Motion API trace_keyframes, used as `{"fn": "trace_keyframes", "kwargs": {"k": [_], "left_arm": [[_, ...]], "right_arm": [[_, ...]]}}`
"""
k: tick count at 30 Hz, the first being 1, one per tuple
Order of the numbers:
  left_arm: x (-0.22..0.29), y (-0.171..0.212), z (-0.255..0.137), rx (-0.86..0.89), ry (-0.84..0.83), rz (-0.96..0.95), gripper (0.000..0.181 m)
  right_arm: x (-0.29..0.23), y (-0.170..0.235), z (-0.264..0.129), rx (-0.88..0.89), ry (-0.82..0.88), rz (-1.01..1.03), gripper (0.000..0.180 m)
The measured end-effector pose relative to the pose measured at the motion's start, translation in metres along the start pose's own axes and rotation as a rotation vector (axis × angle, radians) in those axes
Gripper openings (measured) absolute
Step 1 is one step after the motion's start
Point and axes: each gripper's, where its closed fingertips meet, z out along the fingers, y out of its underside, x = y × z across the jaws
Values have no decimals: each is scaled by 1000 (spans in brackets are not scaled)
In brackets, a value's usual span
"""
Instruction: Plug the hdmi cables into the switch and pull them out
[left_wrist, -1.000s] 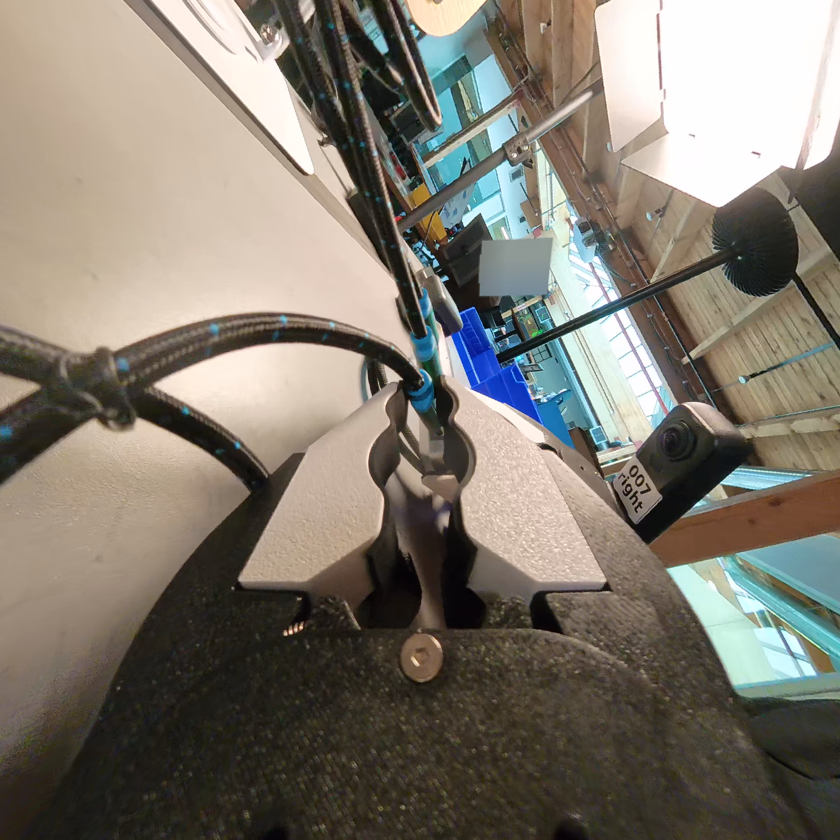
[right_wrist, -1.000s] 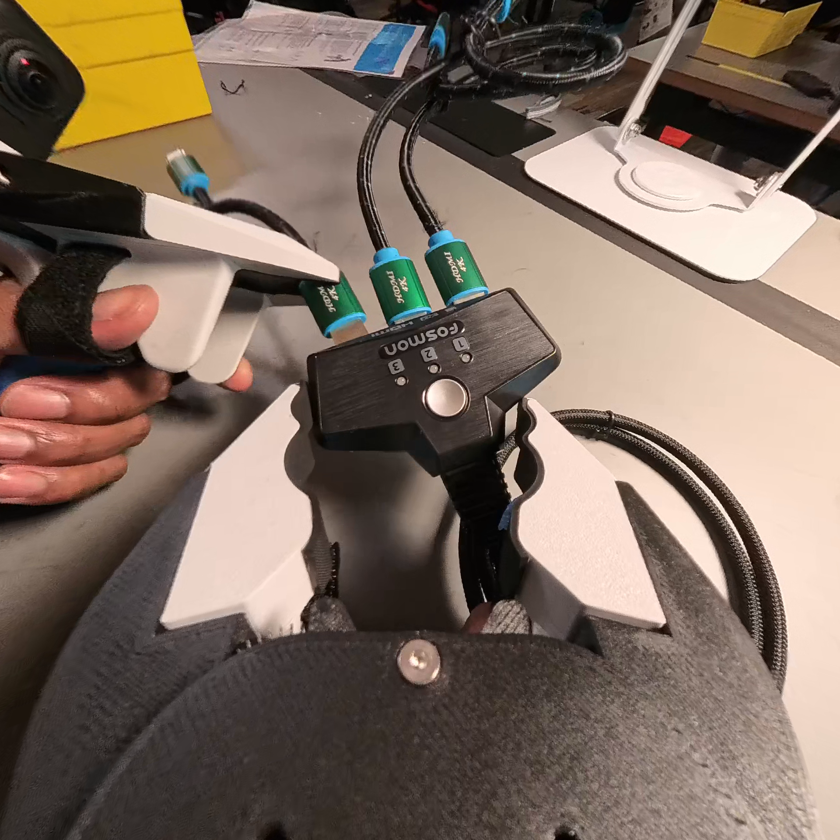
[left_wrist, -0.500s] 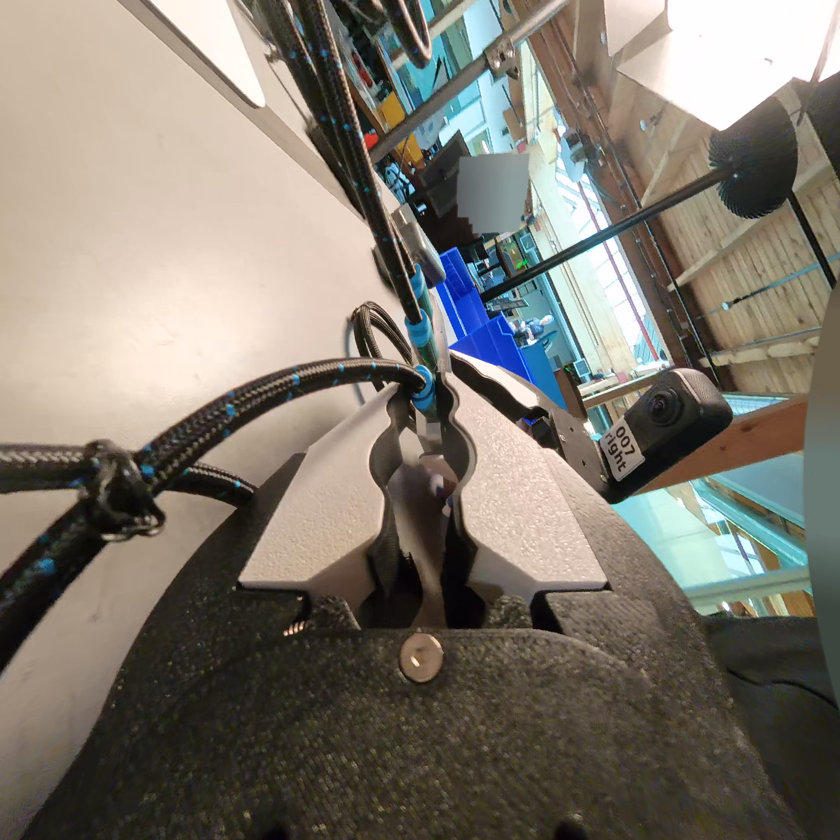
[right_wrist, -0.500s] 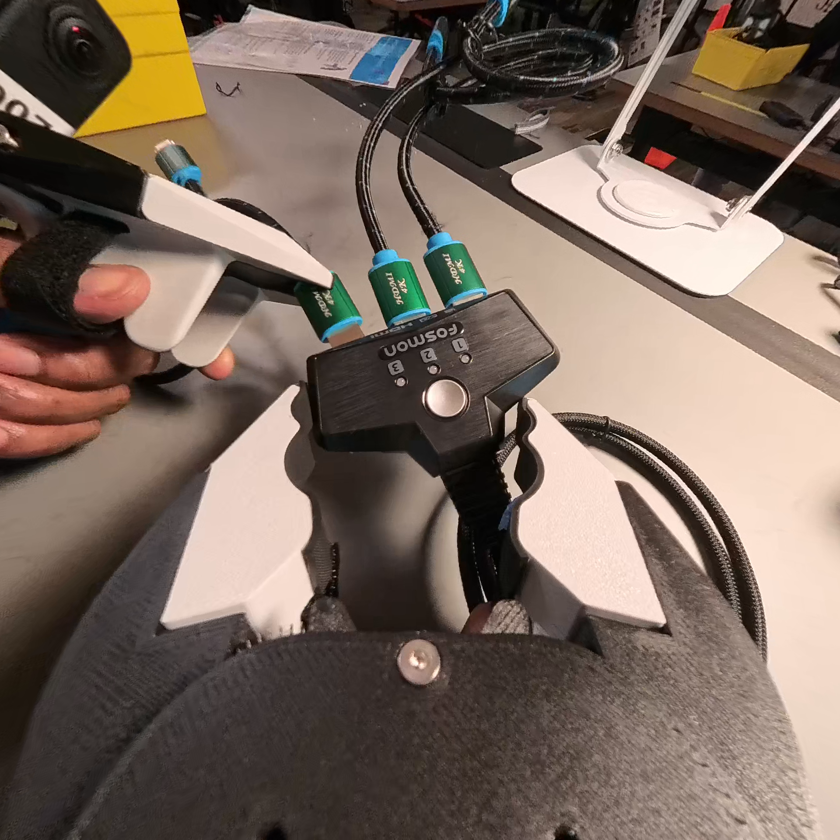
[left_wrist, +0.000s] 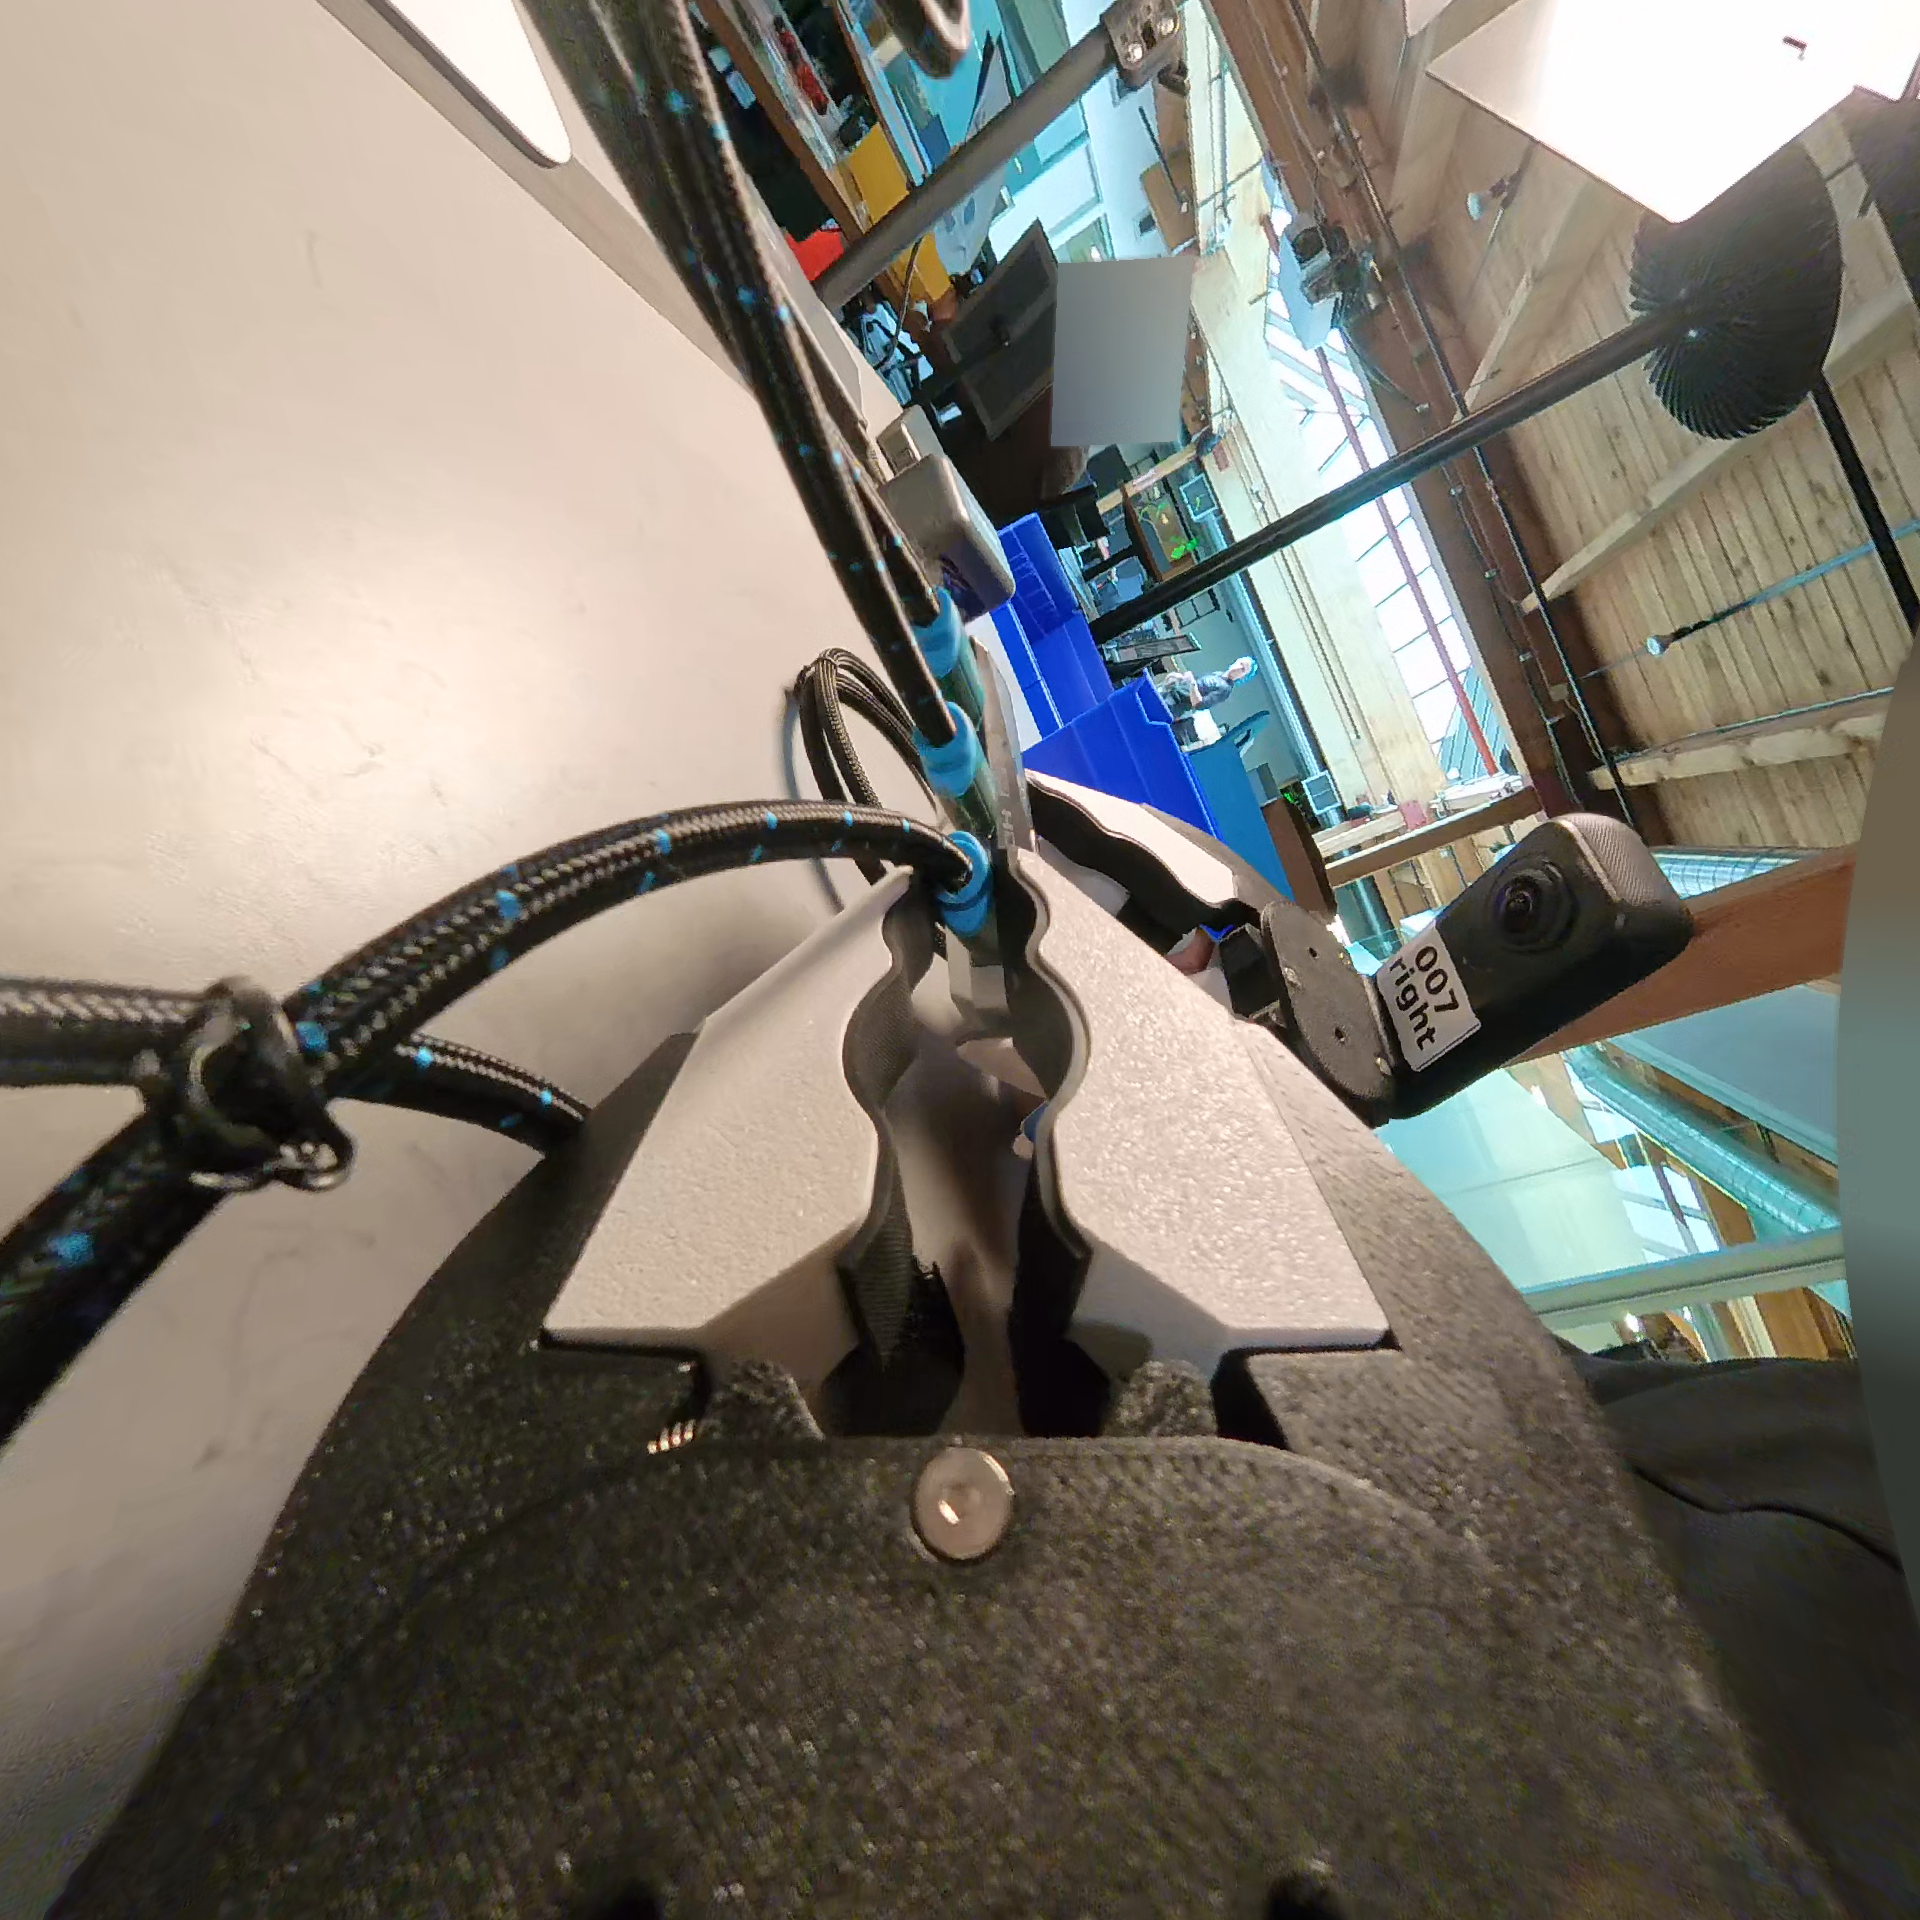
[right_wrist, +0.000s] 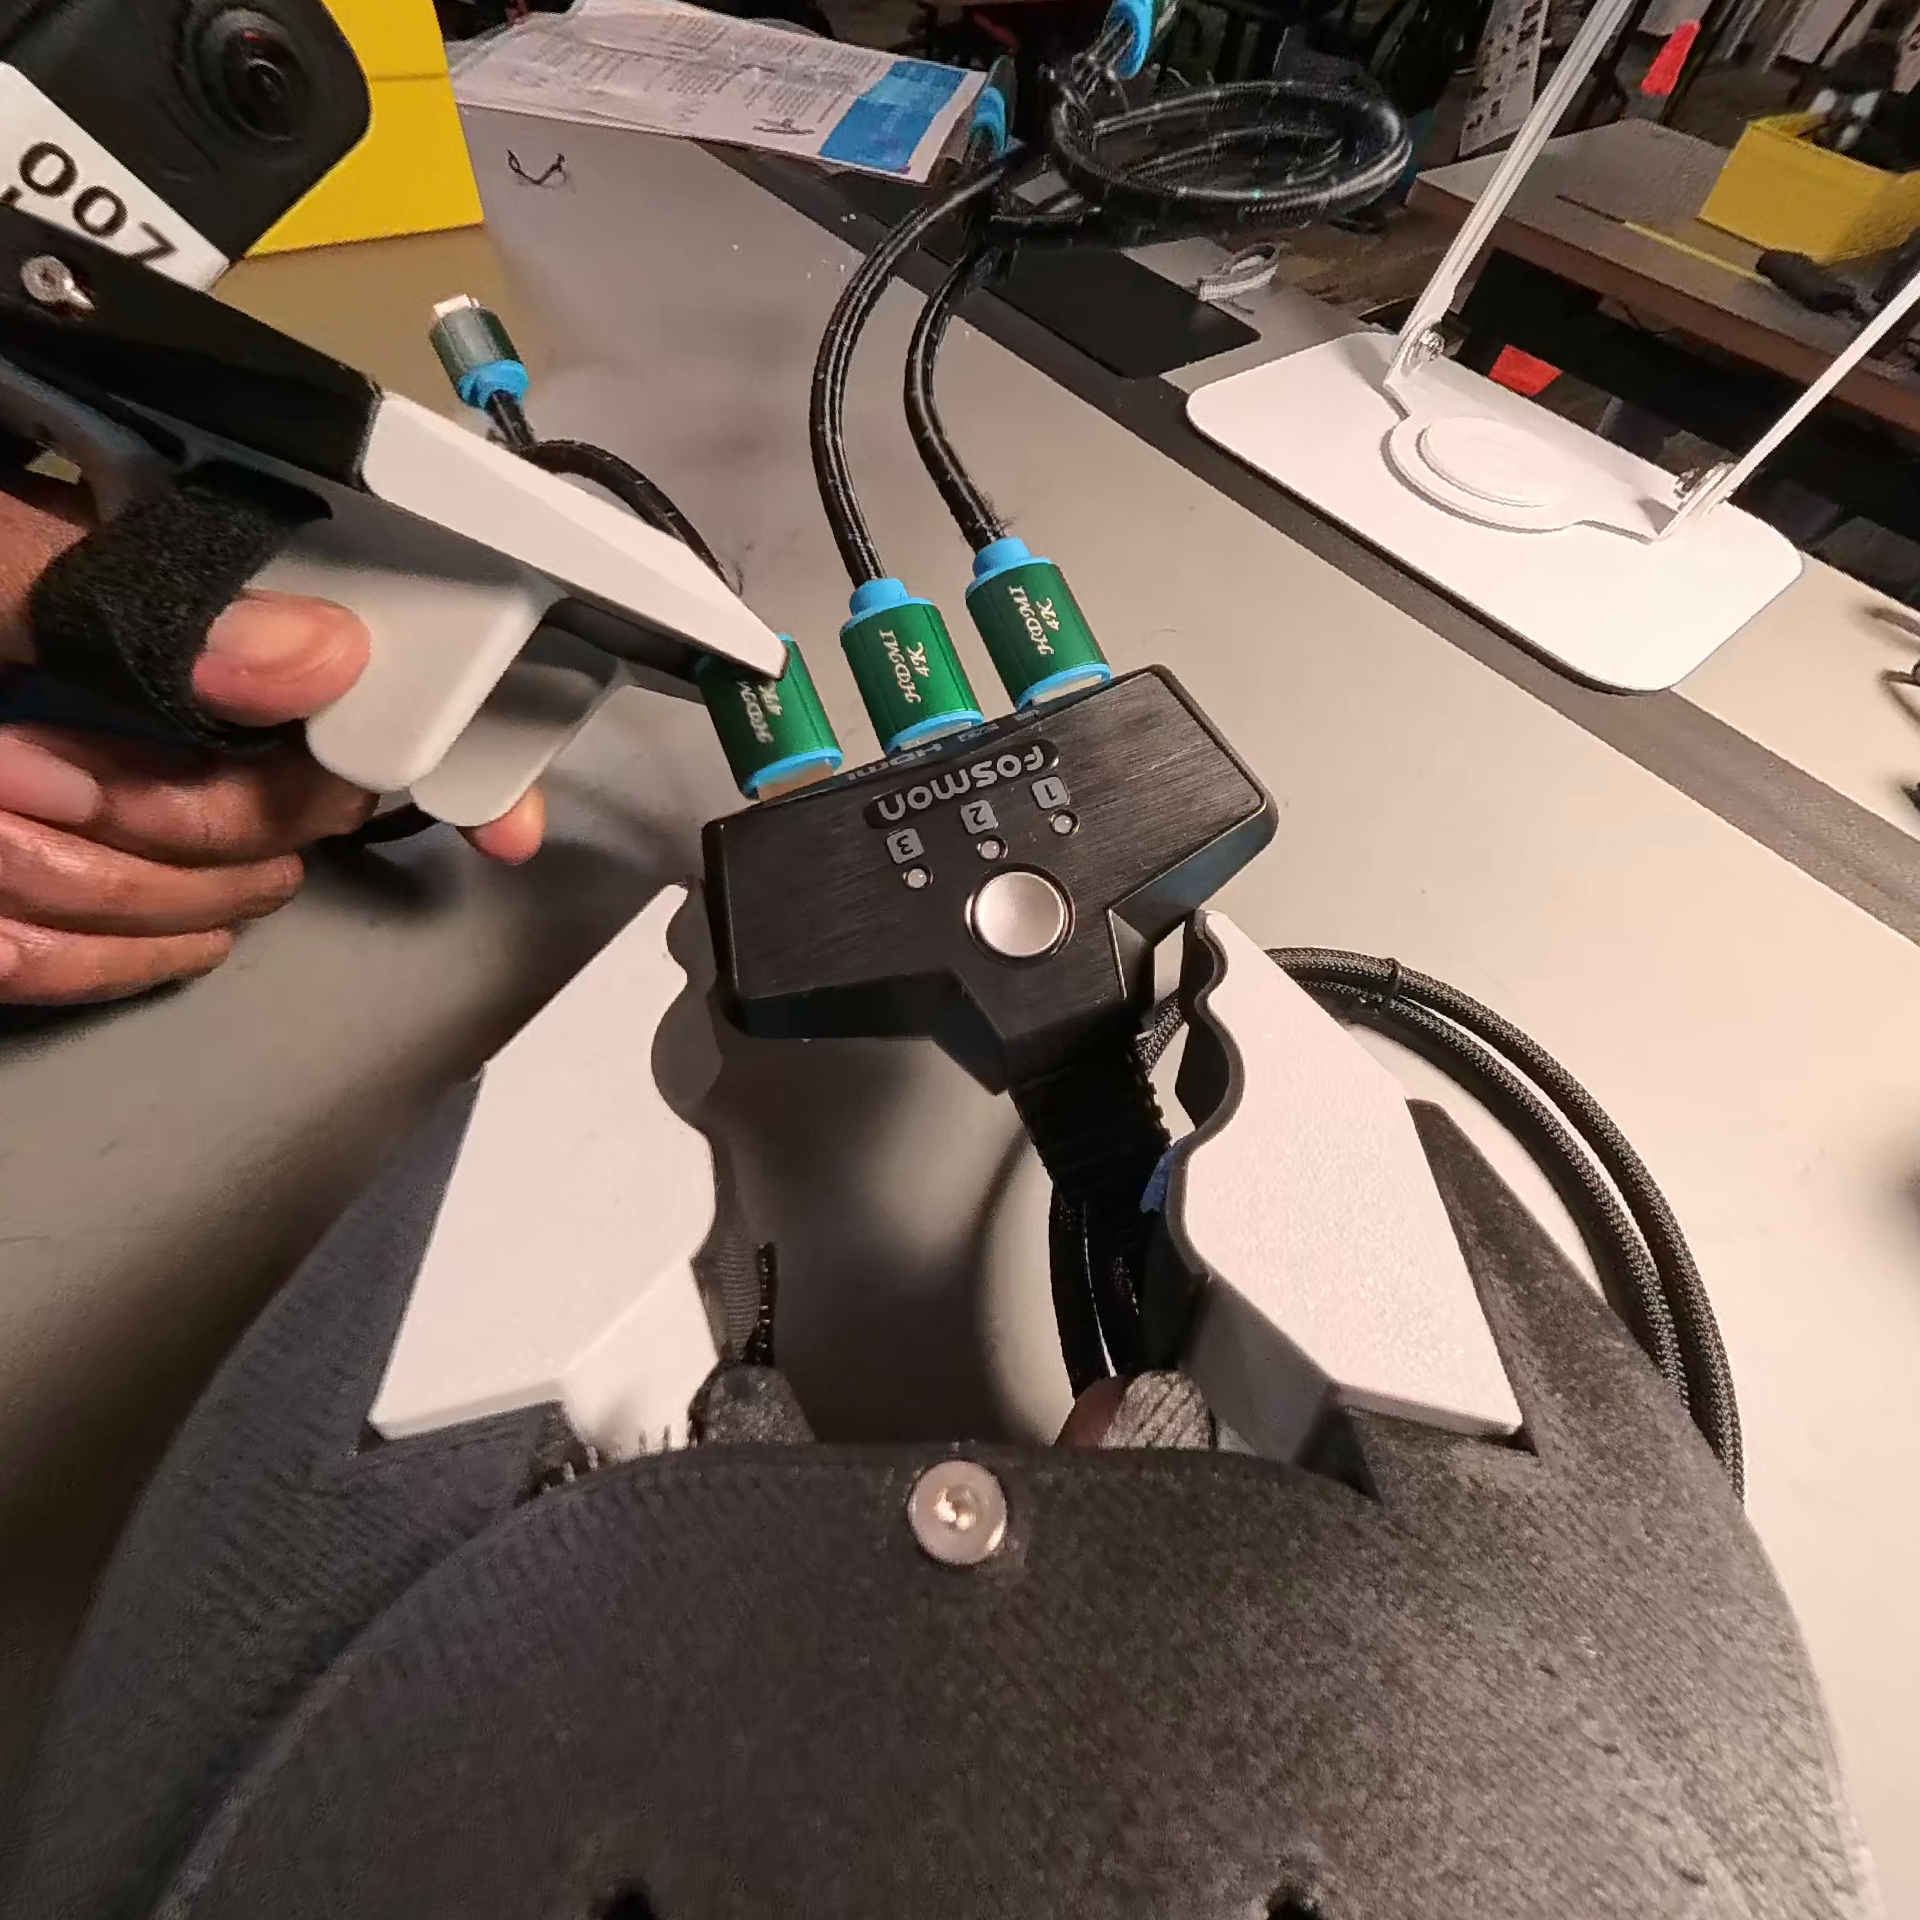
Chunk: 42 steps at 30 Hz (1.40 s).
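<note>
- Two grippers shared the work: the right gripper (right_wrist: 940, 935) sat nearest, its jaws spread around the black switch (right_wrist: 982, 847) and touching its flanks, apparently to brace it against pushing.
- At ten o'clock from the switch, the left gripper (right_wrist: 753, 665) was clenched on the third green plug (right_wrist: 774, 717), whose tip met the leftmost port; whether it was fully seated I could not tell.
- Two more plugs (right_wrist: 909, 675) stood in the neighbouring ports.
- Farther at eleven o'clock, a loose connector (right_wrist: 473, 348) lay on the table (right_wrist: 1455, 831), spare.
- At one o'clock sat a white stand (right_wrist: 1486, 499).
</note>
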Motion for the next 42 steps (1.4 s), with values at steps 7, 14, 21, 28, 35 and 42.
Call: {"fn": "trace_keyframes", "kwargs": {"k": [7, 14, 21, 28, 35, 42], "left_arm": [[3, 3, 2, -8, 23, -17, 15], [2, 3, 2, 9, 1, 1, 15], [-4, -2, 2, 34, -26, 11, 14], [0, -8, -1, 66, 1, 14, 13], [9, -1, 2, 31, 27, 81, 14], [11, 5, 5, -13, 39, 77, 30]], "right_arm": [[0, -1, -1, 3, 0, 3, 90], [-1, 1, 1, -4, 13, 21, 91], [-2, 4, 4, -32, -2, 26, 91], [0, 13, -1, -152, -19, 7, 105], [-6, 20, -1, -238, -4, -21, 97], [2, 18, -9, -239, 67, -76, 83]]}}
